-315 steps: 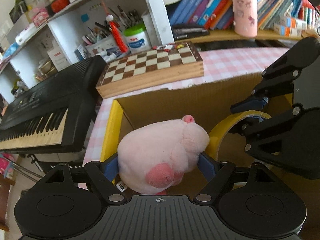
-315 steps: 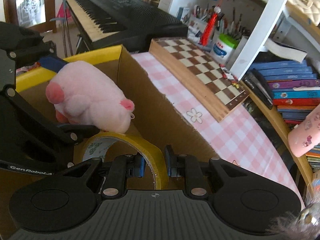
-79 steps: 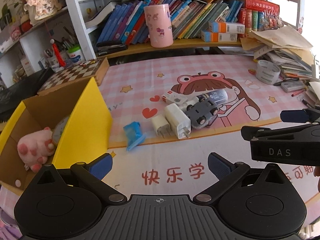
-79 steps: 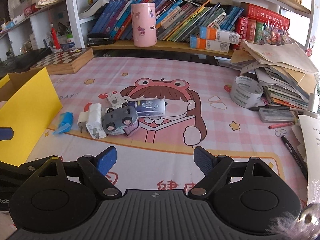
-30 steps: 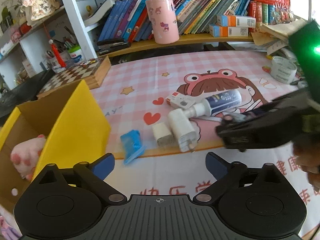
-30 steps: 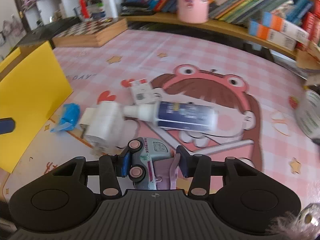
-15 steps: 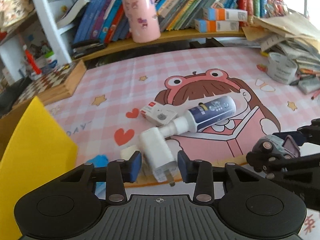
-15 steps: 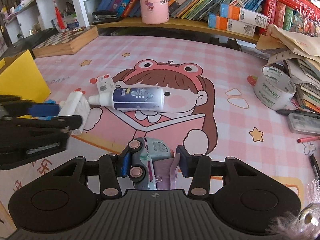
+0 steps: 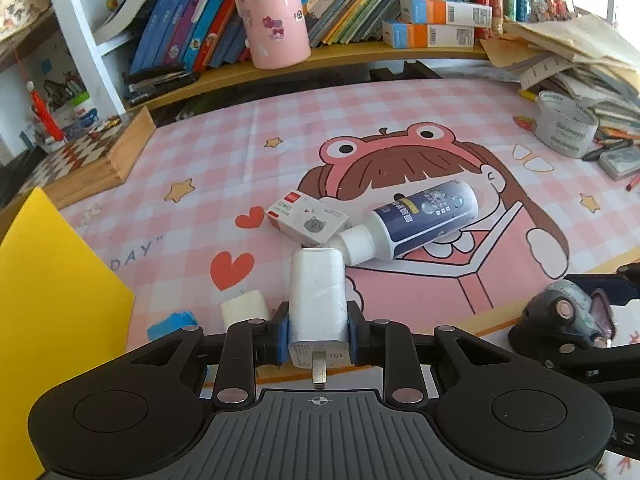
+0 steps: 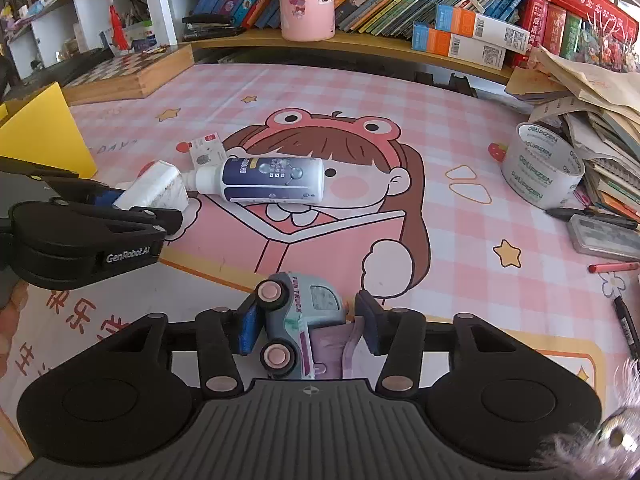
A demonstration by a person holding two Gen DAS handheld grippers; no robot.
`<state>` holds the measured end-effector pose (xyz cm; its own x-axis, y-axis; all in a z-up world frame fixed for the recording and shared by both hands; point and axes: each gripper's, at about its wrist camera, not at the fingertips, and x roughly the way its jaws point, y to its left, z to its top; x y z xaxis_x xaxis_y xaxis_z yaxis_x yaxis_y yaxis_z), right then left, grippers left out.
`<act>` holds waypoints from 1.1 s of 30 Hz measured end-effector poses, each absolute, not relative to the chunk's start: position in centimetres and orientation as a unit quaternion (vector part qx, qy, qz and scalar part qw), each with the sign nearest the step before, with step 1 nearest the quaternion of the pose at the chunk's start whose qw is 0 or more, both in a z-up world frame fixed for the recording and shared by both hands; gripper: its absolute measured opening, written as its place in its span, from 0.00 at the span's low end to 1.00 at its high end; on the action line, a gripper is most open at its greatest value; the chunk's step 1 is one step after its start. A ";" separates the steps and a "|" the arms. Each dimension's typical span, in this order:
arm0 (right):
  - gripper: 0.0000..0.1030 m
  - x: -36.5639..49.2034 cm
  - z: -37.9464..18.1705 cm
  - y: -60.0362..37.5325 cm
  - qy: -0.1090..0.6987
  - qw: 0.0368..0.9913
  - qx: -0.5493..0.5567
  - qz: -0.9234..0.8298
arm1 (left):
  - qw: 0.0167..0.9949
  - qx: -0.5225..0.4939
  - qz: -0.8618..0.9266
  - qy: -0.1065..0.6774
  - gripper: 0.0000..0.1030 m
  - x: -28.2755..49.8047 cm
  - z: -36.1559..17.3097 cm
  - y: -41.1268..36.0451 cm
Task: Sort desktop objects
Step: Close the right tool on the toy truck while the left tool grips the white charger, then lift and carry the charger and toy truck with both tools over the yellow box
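A white plug charger (image 9: 318, 300) lies on the pink cartoon desk mat (image 9: 400, 120), prongs toward the camera. My left gripper (image 9: 318, 334) is shut on it, both blue pads against its sides. In the right wrist view the left gripper (image 10: 148, 204) and the charger (image 10: 156, 186) are at the left. A pale green toy truck (image 10: 298, 320) with a purple bed lies wheels-left between the pads of my right gripper (image 10: 306, 328). Those jaws are opening; one pad sits against the wheels, the other against the bed. The left wrist view has the truck (image 9: 568, 312) at far right.
A blue-labelled bottle (image 9: 416, 220), a small white and red box (image 9: 306, 218), a small white cube charger (image 9: 245, 307) and a blue scrap (image 9: 170, 324) lie close by. The yellow box flap (image 9: 52, 320) stands left. A tape roll (image 10: 542, 168), pens and paper stacks crowd the right.
My left gripper came down over the white charger and its wide jaws shut on it. My right gripper's jaws stand slightly wider around the truck than half a second ago.
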<state>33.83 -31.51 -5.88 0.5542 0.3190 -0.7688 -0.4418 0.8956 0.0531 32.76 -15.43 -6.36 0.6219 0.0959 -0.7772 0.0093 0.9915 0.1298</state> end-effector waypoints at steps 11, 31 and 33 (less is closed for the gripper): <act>0.45 32.9 -6.0 -31.5 0.424 0.876 -0.085 0.214 | 0.903 0.042 0.007 0.427 0.25 29.9 -5.4 -15.3; 0.41 29.5 -2.3 -31.8 0.395 0.889 -0.052 0.223 | 0.923 -0.007 -0.009 0.385 0.24 24.9 -1.1 -14.4; 0.41 28.9 -1.8 -32.0 0.391 0.892 -0.046 0.223 | 0.925 -0.012 -0.011 0.380 0.25 24.2 -0.5 -14.2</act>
